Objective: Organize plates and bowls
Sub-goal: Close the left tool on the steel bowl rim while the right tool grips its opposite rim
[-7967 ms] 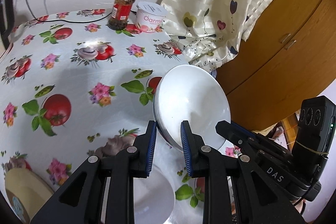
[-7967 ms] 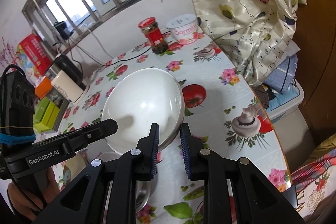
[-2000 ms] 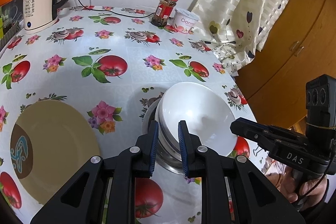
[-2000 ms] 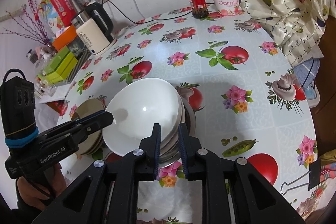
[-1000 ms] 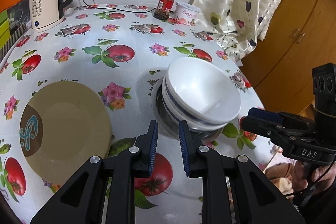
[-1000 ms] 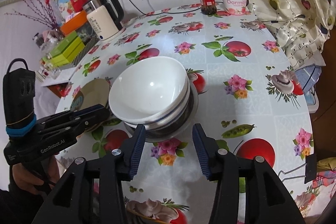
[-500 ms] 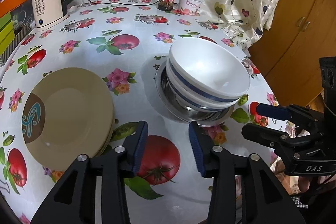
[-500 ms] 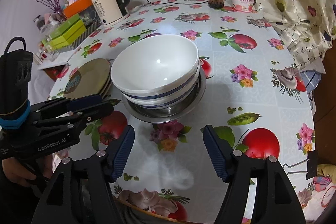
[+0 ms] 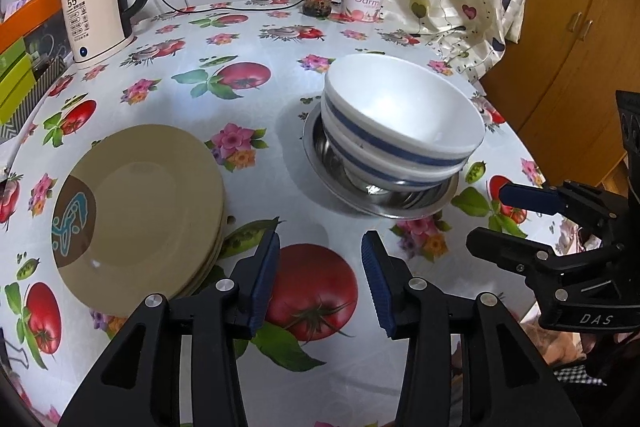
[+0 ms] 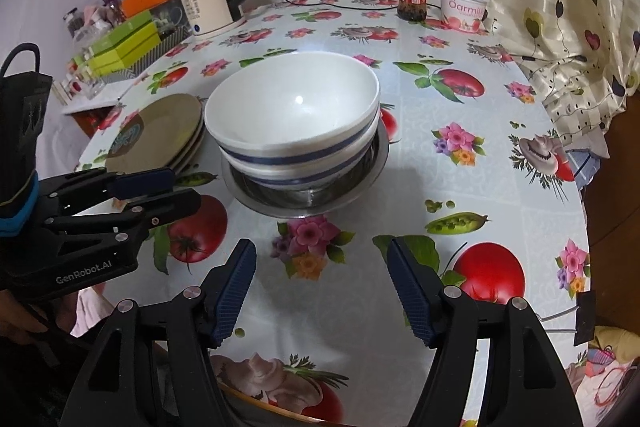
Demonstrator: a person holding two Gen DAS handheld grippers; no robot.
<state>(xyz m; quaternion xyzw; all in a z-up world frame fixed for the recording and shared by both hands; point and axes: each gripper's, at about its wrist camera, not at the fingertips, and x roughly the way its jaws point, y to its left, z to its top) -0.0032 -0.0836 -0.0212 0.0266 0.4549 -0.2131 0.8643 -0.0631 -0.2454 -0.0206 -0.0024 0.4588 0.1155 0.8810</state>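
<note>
My left gripper (image 9: pixel 318 269) and right gripper (image 10: pixel 320 281) both have fingers spread, holding nothing. The white bowls (image 10: pixel 294 121) sit nested in a steel dish (image 10: pixel 362 183), plates (image 9: pixel 138 195) stacked beside. Risk: top bowl looks tilted, so a bump w/ my fingers may slide it off.

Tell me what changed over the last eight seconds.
Both grippers, left and right, carried the white bowl down onto the bowl stack in the steel dish, let go, opened and backed away. The beige plates stayed put.
</note>
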